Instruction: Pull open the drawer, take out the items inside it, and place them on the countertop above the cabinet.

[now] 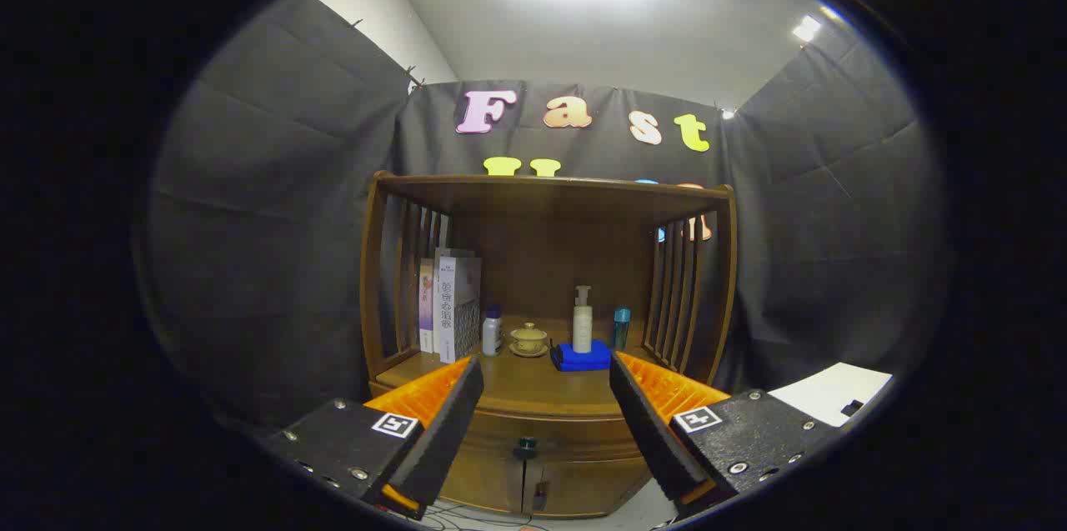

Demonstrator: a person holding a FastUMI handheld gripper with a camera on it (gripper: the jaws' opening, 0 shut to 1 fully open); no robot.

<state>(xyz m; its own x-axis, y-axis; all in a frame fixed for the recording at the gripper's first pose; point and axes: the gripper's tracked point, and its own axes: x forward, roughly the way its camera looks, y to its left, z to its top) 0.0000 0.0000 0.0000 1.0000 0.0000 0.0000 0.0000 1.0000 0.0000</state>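
Tongs [546, 406] released, holding nothing — I hover facing the cabinet. Drawer [542, 429] closed, its knob [526, 448] between the fingers, just under the tabletop [525, 385]. Risk: approaching high, I clip the tabletop edge — missing the small knob.

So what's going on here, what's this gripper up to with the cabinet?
A person holds the gripper open in front of a wooden cabinet, fingers spread and gripping nothing. The drawer under the countertop looks closed, its small knob between the fingers and a little beyond them. On the countertop stand some books, a small bottle, a lidded cup on a saucer, a pump bottle on a blue block, and a teal bottle. Nothing has been taken out yet.
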